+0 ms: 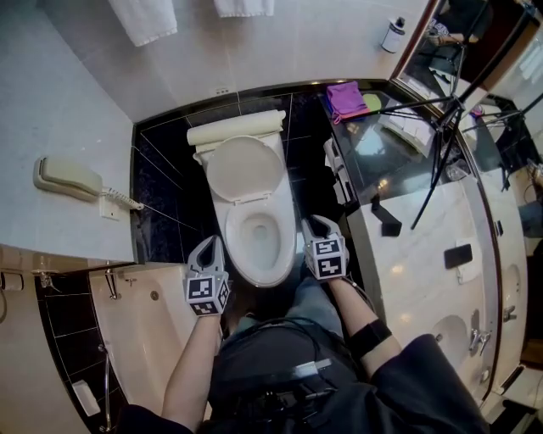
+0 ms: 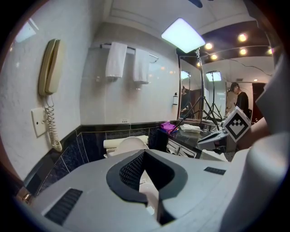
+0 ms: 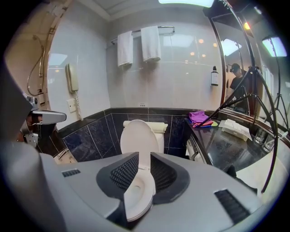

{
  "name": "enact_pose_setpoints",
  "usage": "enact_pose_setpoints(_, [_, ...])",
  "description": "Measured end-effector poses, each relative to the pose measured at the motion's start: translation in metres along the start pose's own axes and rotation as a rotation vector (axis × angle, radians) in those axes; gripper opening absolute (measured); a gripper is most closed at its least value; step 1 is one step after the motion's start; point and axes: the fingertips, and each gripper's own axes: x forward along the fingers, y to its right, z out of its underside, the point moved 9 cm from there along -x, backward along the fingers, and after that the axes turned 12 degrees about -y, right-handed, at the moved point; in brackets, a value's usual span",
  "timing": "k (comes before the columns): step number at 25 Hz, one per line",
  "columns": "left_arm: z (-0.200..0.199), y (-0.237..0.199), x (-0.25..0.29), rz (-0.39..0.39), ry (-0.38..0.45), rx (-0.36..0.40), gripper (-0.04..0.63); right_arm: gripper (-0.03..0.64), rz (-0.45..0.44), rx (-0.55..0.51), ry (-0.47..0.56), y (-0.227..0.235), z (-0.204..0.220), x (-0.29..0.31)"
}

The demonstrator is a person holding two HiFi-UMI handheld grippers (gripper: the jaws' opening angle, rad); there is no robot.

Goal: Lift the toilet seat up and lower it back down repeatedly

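The white toilet stands against the dark tiled wall, its lid [image 1: 246, 168] raised against the cistern [image 1: 237, 129]. The seat ring [image 1: 254, 275] lies flat on the bowl. My left gripper [image 1: 206, 247] hovers at the bowl's front left, apart from the rim, fingertips meeting with nothing between them [image 2: 144, 154]. At the bowl's right side my right gripper [image 1: 318, 225] hangs close beside the rim. Its jaws stand apart [image 3: 144, 156], and the seat [image 3: 138, 199] and upright lid [image 3: 138, 136] show through the gap, farther off. No pad touches the seat.
A bathtub [image 1: 144, 326] lies to the left, below a wall phone [image 1: 68, 178]. On the right a black counter [image 1: 382, 153] carries a purple cloth [image 1: 345, 97], and a tripod [image 1: 441, 127] stands over it. A pale vanity top [image 1: 424, 271] runs close beside my right arm. Towels [image 1: 144, 17] hang above.
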Motion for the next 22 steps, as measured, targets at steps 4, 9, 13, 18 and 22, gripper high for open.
enact_pose_setpoints(4, [0.011, 0.002, 0.012, -0.005, -0.015, 0.028, 0.0, 0.174, -0.023, 0.075, -0.055, 0.015, 0.03, 0.026])
enact_pose_setpoints(9, [0.04, 0.002, 0.045, -0.005, -0.041, 0.05, 0.0, 0.229, -0.047, 0.21, -0.139, 0.033, 0.088, 0.083])
enact_pose_setpoints(13, [0.073, -0.001, 0.07, -0.006, -0.067, 0.086, 0.0, 0.25, -0.073, 0.275, -0.206, 0.031, 0.139, 0.127])
enact_pose_setpoints(18, [0.121, -0.009, 0.102, -0.017, -0.101, 0.091, 0.0, 0.249, -0.149, 0.379, -0.29, 0.017, 0.204, 0.183])
enact_pose_setpoints(22, [0.161, -0.012, 0.126, -0.025, -0.131, 0.075, 0.0, 0.245, -0.183, 0.444, -0.33, 0.011, 0.254, 0.22])
